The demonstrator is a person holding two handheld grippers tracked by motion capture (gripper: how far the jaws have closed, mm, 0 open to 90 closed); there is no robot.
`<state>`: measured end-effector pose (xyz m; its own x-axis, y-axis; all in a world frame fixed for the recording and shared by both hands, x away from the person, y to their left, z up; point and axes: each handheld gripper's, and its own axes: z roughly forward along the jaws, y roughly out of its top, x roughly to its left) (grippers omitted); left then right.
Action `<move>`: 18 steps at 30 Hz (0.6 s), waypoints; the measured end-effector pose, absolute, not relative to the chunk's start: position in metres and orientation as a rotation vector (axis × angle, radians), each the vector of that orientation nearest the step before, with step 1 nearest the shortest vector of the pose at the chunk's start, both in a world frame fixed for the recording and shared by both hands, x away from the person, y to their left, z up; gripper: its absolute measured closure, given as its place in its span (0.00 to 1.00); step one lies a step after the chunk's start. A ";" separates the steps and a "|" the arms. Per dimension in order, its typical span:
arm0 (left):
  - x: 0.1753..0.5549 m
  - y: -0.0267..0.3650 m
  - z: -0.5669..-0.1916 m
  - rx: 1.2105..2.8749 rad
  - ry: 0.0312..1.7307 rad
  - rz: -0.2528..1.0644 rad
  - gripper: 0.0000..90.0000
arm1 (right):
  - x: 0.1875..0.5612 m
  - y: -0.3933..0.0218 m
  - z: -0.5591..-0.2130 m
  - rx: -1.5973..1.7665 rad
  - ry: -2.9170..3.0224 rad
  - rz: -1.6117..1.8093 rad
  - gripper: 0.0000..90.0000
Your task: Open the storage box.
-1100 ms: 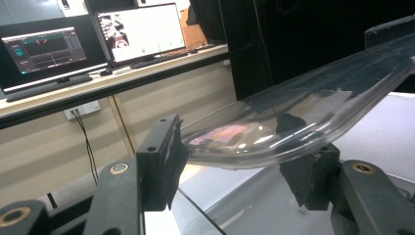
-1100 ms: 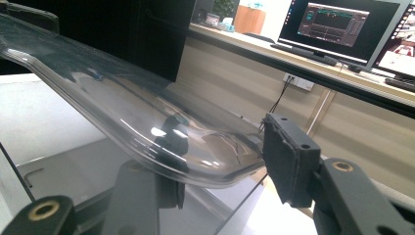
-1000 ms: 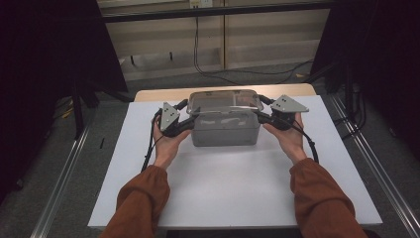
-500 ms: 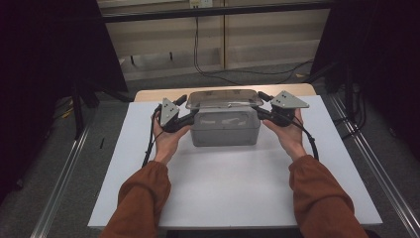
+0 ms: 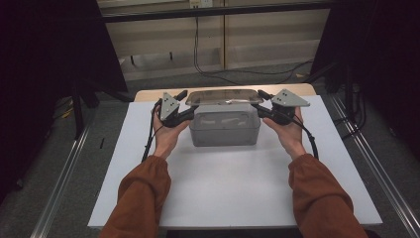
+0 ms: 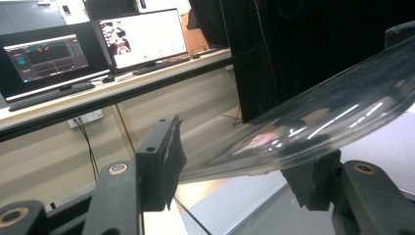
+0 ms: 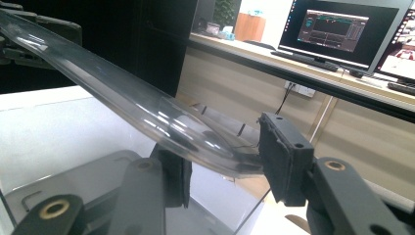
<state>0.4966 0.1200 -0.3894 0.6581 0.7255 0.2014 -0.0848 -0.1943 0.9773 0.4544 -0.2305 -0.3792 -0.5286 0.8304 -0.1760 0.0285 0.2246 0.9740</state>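
The clear lid (image 5: 224, 96) is up off the grey box (image 5: 225, 128) now, where a second ago it sat on the rim. The left gripper (image 5: 184, 95) and right gripper (image 5: 261, 94) each clamp one end, and both sets of jaws have just been closing on it. The lid's far end runs out of each gripper view, and reflections blur its surface.

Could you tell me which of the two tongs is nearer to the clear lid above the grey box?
Neither: the left tongs grip the lid at its left end, the right tongs at its right end, holding it above the grey box.
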 end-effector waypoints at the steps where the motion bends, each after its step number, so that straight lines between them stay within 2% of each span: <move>1: 0.497 0.120 -0.389 1.615 0.535 0.798 0.50 | 0.455 -0.231 -0.378 0.797 1.762 1.383 0.63; 18: 0.508 0.117 -0.378 1.602 0.552 0.787 0.55 | 0.467 -0.233 -0.367 0.813 1.732 1.420 0.66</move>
